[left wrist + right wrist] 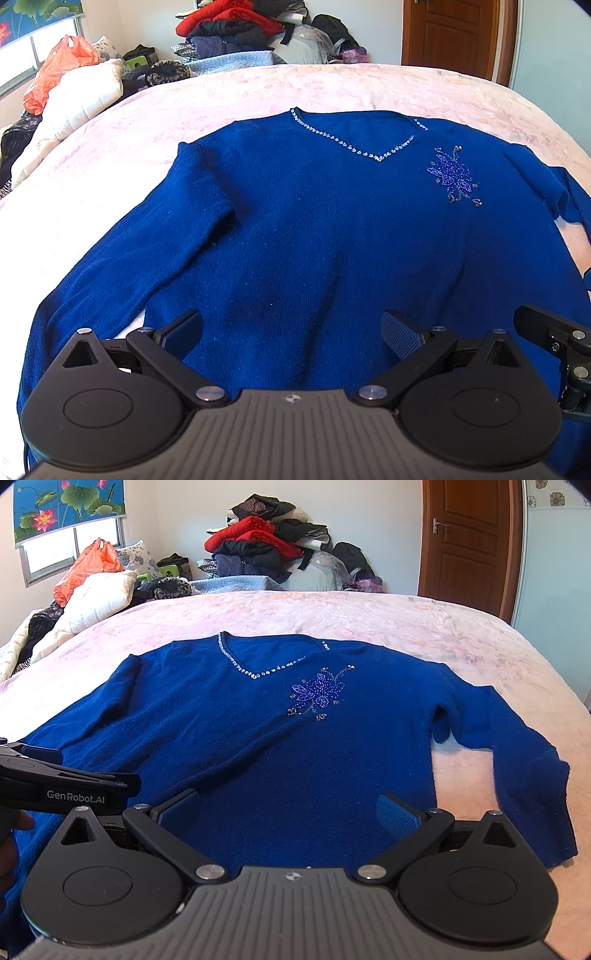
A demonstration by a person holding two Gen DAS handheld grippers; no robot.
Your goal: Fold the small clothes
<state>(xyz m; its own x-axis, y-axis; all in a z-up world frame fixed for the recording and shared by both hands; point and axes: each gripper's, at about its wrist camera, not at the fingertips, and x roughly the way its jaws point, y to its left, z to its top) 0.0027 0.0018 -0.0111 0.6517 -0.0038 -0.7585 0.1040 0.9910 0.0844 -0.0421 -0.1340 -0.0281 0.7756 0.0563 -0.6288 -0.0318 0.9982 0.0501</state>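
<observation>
A dark blue V-neck sweater (pixel 295 229) (pixel 258 746) lies flat and face up on a pink bedspread (pixel 332 88) (pixel 369 616), neckline away from me, both sleeves spread along its sides. Rhinestones line the collar and a beaded flower (pixel 454 177) (pixel 319 694) sits on the chest. My left gripper (pixel 291 332) hovers open over the sweater's lower body, nothing between its fingers. My right gripper (pixel 290 812) is open too, above the lower hem area. The left gripper's black body (pixel 66 786) shows at the left of the right wrist view.
A heap of clothes (pixel 266 542) and a blue quilt are stacked beyond the bed's far edge. A white duvet (pixel 96 602) and an orange plastic bag (pixel 88 568) lie at the far left by the window. A brown door (pixel 469 542) stands at the back right.
</observation>
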